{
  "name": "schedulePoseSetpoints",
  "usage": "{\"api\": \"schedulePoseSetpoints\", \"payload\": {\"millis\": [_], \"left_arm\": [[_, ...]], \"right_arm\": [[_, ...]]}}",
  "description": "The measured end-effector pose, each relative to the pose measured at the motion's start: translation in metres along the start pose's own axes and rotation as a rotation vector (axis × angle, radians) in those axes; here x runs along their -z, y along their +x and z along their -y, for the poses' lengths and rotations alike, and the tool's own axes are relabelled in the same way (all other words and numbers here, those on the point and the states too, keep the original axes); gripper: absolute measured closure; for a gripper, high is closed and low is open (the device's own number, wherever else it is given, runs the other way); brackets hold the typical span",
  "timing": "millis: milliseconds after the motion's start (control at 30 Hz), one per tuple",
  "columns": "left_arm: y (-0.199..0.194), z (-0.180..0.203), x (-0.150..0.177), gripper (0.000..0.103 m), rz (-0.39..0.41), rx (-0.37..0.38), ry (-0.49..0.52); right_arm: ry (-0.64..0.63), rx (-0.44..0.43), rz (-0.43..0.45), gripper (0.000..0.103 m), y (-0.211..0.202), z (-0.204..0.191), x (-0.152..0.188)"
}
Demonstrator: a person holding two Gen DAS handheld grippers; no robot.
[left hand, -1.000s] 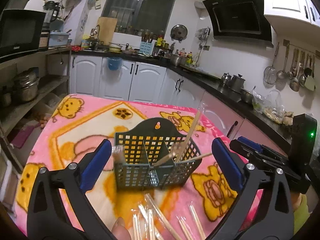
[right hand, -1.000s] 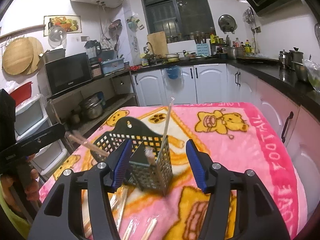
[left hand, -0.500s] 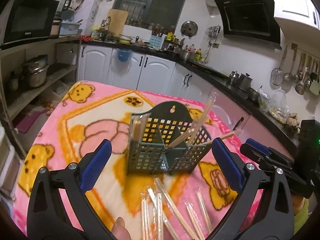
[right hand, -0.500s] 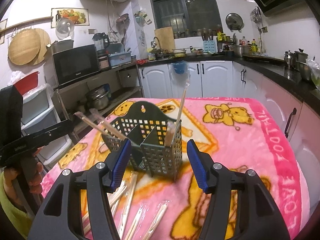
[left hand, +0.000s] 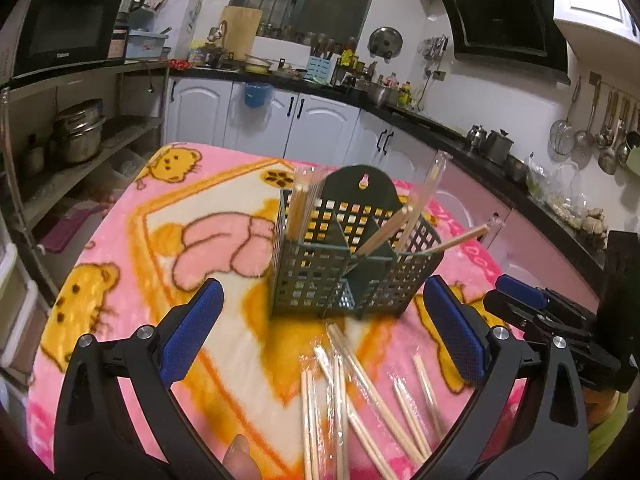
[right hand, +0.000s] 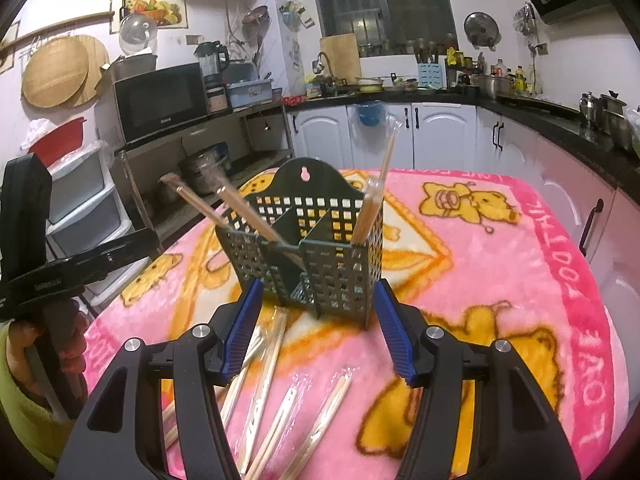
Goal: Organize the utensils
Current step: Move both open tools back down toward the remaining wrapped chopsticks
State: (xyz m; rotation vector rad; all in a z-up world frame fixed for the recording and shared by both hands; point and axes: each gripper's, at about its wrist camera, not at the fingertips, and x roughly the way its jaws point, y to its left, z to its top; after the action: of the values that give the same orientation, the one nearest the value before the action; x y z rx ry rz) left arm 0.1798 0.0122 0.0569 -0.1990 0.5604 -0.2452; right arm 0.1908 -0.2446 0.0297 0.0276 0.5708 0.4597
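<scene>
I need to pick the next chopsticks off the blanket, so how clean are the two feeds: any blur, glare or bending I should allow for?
Left wrist view: loose chopsticks smeared by motion blur, caddy fairly sharp, wrappers glinting. Right wrist view: sharper overall, caddy crisp, loose chopsticks slightly soft. Both views: heavy fisheye bending at the edges, dark corners, warm indoor light.

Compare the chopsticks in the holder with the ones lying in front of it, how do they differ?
The chopsticks in the holder stand or lean in the compartments of the green holder; the loose chopsticks lie flat on the pink blanket. The standing ones are split between the outer compartments; the loose ones are scattered and crossing. Both look pale and wooden, in clear wrappers.
</scene>
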Motion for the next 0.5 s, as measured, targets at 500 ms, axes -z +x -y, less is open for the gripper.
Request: {"api": "schedulePoseSetpoints", "payload": {"millis": [500], "left_arm": [[0.015, -0.01, 0.03, 0.03, -0.112, 0.016, -0.001]], "right_arm": [[-0.028, -0.05, -0.113, 0.072, 0.018, -0.01, 0.023]]}}
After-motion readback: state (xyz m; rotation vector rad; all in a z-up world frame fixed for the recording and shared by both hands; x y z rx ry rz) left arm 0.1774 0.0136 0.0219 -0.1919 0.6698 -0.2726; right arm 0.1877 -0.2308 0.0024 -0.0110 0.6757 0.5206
